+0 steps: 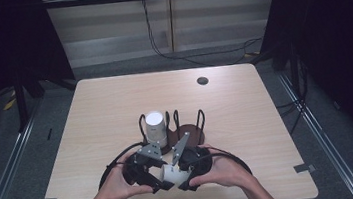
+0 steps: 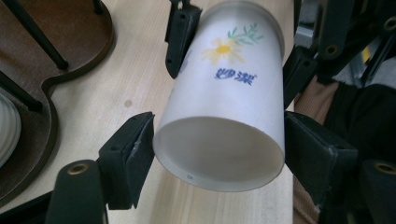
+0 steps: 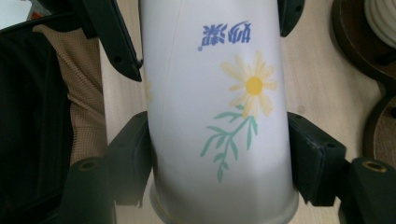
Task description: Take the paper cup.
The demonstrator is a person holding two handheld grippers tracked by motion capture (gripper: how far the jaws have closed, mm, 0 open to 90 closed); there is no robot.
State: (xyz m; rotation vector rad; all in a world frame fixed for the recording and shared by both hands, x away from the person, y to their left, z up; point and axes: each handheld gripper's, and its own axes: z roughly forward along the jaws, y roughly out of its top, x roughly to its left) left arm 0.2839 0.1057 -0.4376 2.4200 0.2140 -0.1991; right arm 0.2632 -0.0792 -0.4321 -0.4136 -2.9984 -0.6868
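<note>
Evidently mid-handover, the flowered cup point(image 1: 171, 174) lies sideways just in front of the wooden rack point(image 1: 188, 133), both left gripper point(image 1: 146, 181) and right gripper point(image 1: 186, 179) clamping it (neither slack).

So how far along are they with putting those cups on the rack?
Looks about half done: one white ribbed cup already sits in the dark wooden rack with black wire hoops. A white paper cup with a yellow daisy print is in hand, lying sideways with the left gripper and right gripper at opposite ends. Racking it probably remains.
</note>
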